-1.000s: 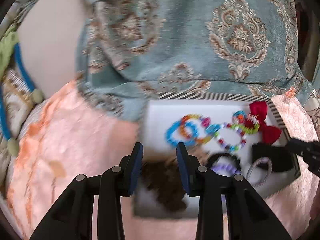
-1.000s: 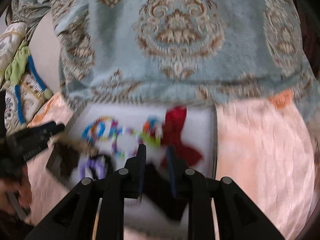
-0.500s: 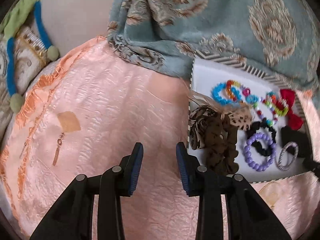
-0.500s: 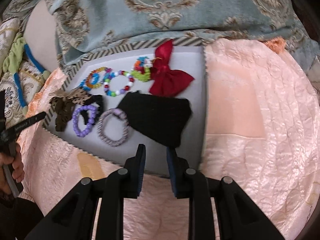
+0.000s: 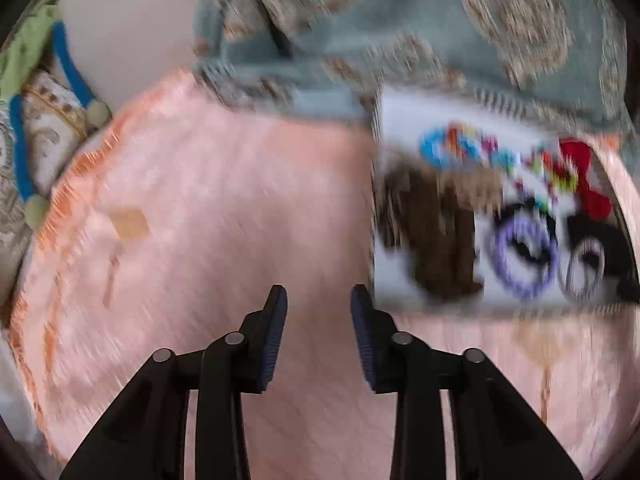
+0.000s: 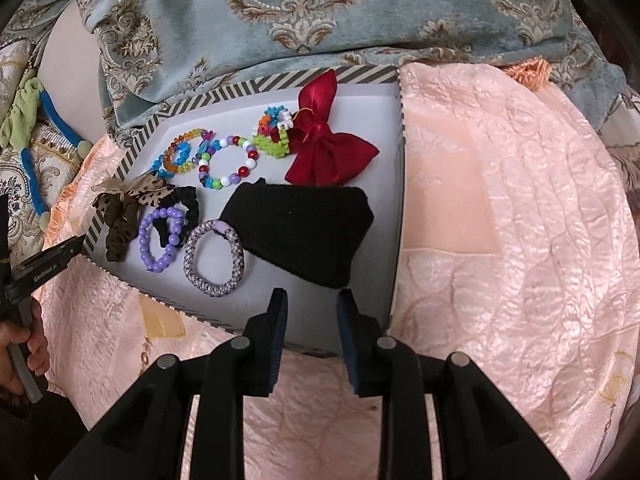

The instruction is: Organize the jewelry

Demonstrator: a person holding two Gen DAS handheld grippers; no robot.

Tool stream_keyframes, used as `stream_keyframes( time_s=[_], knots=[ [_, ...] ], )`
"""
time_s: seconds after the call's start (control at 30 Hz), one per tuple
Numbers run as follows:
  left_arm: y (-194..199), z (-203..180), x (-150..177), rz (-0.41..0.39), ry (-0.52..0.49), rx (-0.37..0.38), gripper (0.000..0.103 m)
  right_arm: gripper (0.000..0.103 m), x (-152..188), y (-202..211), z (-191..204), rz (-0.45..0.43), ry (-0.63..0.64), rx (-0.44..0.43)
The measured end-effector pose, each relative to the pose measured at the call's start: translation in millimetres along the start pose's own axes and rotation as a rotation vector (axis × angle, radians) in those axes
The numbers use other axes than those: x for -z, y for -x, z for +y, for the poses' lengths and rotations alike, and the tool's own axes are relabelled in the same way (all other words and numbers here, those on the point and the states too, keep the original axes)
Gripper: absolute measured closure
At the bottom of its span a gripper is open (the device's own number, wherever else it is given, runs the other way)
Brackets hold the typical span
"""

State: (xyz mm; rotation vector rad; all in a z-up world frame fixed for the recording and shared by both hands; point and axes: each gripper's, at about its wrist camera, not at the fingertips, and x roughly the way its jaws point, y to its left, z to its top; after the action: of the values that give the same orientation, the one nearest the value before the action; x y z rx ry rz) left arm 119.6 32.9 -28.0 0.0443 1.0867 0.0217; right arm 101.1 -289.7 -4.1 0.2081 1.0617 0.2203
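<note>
A shallow white tray with a black-and-white striped rim [image 6: 362, 74] lay on a pink quilted bedspread [image 6: 500, 208], its far edge against a blue-grey damask fabric with gold medallions [image 6: 320, 8]; the jewelry lay spread inside it. A red satin bow [image 6: 324, 148] sat toward the far right, touching a green-and-orange plastic bead piece [image 6: 272, 136]; to its left lay a multicoloured round-bead bracelet [image 6: 228, 162] and a blue-and-orange translucent bead bracelet [image 6: 180, 156], overlapping each other. A black knitted cloth [image 6: 304, 228] covered the middle right; beside it lay a purple-and-grey woven cord bracelet [image 6: 214, 258], a lilac bead bracelet [image 6: 160, 240] over a black scrunchie [image 6: 190, 204], and a brown leopard-print ribbon hair tie [image 6: 124, 208] at the left rim. The right gripper [image 6: 311, 300] hung released above the tray's near edge, grasping nothing; the left gripper [image 5: 318, 300], in a motion-blurred view, was likewise released over the bedspread, just left of the tray.
</note>
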Motion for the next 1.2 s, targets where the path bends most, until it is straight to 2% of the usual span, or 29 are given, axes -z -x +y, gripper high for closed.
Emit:
stream_keyframes(
  time_s=[0.07, 0.17, 0.23, 0.3, 0.37, 0.43, 0.5, 0.53, 0.7, 0.8, 0.93, 1.07, 1.2],
  knots=[
    [2, -7, 7, 0.0, -0.016, 0.014, 0.09, 0.076, 3, 3, -2, -0.009, -0.017, 0.011],
    [28, -2, 6, -0.117, 0.035, 0.005, 0.09, 0.076, 3, 13, 1, -0.058, -0.016, 0.016],
    [46, 8, 3, -0.209, 0.098, 0.049, 0.09, 0.076, 4, 25, 7, -0.107, 0.009, 0.036],
    [53, 8, -1, -0.256, 0.102, 0.072, 0.089, 0.075, 7, 36, 9, -0.147, 0.002, 0.022],
    [46, 3, -6, -0.245, 0.073, 0.075, 0.088, 0.074, 10, 43, 4, -0.177, -0.032, 0.026],
    [27, -4, -12, -0.193, 0.047, 0.069, 0.088, 0.071, 10, 43, -2, -0.181, -0.066, 0.023],
    [8, -8, -13, -0.126, 0.046, 0.024, 0.087, 0.071, 10, 36, -6, -0.161, -0.078, 0.033],
    [5, -7, -13, -0.123, 0.061, 0.03, 0.087, 0.07, 10, 34, -8, -0.165, -0.083, 0.048],
    [14, -11, -6, -0.092, 0.034, 0.033, 0.088, 0.068, 13, 28, -20, -0.13, -0.107, 0.044],
    [24, -15, 2, -0.075, 0.011, 0.063, 0.089, 0.064, 13, 25, -22, -0.116, -0.111, 0.05],
    [31, -16, 9, -0.087, -0.002, 0.049, 0.089, 0.061, 13, 23, -17, -0.107, -0.088, 0.05],
    [37, -11, 8, -0.111, 0.027, 0.039, 0.089, 0.061, 14, 25, -16, -0.119, -0.088, 0.051],
    [63, -8, 10, -0.219, 0.07, 0.072, 0.088, 0.061, 14, 50, -14, -0.242, -0.078, 0.115]
  ],
)
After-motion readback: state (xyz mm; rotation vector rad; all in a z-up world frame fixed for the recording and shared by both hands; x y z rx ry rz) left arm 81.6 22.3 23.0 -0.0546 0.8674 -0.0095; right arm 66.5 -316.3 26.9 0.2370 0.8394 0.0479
